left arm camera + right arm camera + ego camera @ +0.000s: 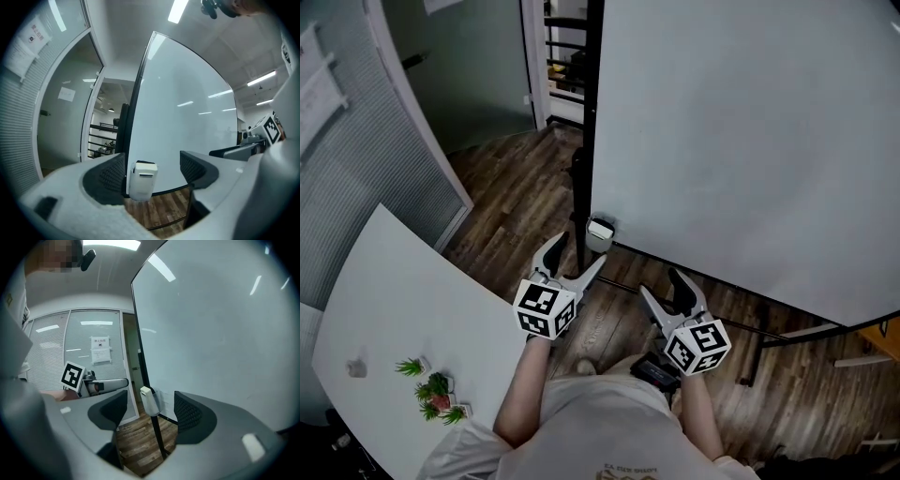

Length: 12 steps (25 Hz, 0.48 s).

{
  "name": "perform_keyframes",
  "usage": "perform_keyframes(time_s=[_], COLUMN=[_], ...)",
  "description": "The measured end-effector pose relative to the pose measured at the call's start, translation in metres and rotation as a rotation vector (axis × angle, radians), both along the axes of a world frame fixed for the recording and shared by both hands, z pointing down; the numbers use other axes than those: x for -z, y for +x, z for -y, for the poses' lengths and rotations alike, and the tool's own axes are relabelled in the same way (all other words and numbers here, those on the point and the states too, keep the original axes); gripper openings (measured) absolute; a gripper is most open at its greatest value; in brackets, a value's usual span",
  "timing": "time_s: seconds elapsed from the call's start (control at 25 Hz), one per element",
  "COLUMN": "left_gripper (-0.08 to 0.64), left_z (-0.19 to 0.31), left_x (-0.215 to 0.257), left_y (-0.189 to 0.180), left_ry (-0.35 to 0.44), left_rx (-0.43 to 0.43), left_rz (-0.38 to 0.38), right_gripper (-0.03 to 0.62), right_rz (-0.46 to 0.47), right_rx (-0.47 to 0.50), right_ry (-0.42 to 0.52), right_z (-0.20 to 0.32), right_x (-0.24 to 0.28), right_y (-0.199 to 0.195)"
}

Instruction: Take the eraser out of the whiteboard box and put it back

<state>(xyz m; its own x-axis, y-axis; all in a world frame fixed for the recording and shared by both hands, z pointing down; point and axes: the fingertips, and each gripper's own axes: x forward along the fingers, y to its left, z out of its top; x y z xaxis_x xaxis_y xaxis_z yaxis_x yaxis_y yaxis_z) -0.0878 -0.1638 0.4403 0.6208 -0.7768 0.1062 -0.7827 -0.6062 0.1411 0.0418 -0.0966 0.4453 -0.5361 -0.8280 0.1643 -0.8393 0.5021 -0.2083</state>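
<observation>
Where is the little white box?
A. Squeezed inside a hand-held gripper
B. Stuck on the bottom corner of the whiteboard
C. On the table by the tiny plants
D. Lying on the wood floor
B: the little white box sits against the bottom corner of the whiteboard, beside its black edge, above the floor and with nothing gripping it.

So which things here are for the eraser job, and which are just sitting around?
For the job:
whiteboard box, at the whiteboard's bottom corner
left gripper and right gripper, both open with nothing held
the eraser can't be clearly made out

Just lying about:
white table
little green plants on it
small grey object near them
</observation>
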Motion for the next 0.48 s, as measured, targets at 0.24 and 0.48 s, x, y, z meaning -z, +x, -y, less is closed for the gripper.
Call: perform_keyframes(time_s=[0.24,0.48], left_gripper=[0.35,0.348], left_z=[-0.002,-0.003], left_x=[-0.005,-0.014], left_y=[0.005,-0.003], left_ry=[-0.021,-0.034], left_rx=[-0.002,0.018], left_rz=[-0.006,-0.01], right_gripper=[0.311,0.311], right_rz=[-0.008,-0.001], right_rx=[-0.026,-0.021], right_ry=[-0.016,-0.024], right_z=[-0.005,0.002], right_x=[0.0,-0.007], right_y=[0.005,0.002])
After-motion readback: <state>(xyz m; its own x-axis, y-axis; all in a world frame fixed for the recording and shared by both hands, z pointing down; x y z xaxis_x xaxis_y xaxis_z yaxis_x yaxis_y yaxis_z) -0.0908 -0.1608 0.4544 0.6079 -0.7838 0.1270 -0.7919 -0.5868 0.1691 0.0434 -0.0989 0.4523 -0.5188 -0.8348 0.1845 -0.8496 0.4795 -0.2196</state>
